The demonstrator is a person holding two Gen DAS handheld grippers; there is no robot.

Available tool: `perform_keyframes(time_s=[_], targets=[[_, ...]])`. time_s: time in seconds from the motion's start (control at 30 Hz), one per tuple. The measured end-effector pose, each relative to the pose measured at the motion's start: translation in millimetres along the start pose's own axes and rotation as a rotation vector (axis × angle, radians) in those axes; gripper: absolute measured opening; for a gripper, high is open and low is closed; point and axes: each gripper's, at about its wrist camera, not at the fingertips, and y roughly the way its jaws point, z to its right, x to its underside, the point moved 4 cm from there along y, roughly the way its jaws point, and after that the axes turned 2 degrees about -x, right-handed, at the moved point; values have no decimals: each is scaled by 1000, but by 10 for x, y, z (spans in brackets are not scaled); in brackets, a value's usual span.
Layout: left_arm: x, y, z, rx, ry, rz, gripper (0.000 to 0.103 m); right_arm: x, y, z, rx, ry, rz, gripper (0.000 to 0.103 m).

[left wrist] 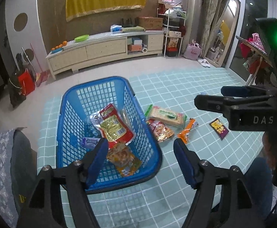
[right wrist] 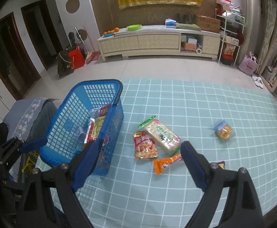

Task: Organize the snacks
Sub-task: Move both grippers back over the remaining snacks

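A blue mesh basket stands on the teal checked cloth. Inside lie a red-yellow packet, a purple packet, a silvery packet and an orange packet. My left gripper hangs open above the basket's near right corner, holding nothing. Right of the basket lie a green cracker pack, a red packet and an orange bar. My right gripper stands open over them, empty. A blue-orange snack and a dark packet lie further right.
A chair draped in grey patterned cloth stands left of the basket. Beyond the cloth's far edge is tiled floor, then a long low cabinet, a white shelf rack and a leaning mirror. The cloth's right half is mostly bare.
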Motion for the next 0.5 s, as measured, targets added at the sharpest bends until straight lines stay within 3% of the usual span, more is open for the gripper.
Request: perform_keyframes(time_s=[0.23, 0.3, 0.5], targets=[[-82, -205, 317, -3, 18, 46, 75, 132, -325, 238, 1, 8, 15, 91], [-96, -243, 433, -7, 30, 61, 82, 186, -404, 341, 9, 15, 16, 91], [-119, -212, 826, 18, 72, 74, 82, 347, -558, 646, 34, 32, 17, 91]])
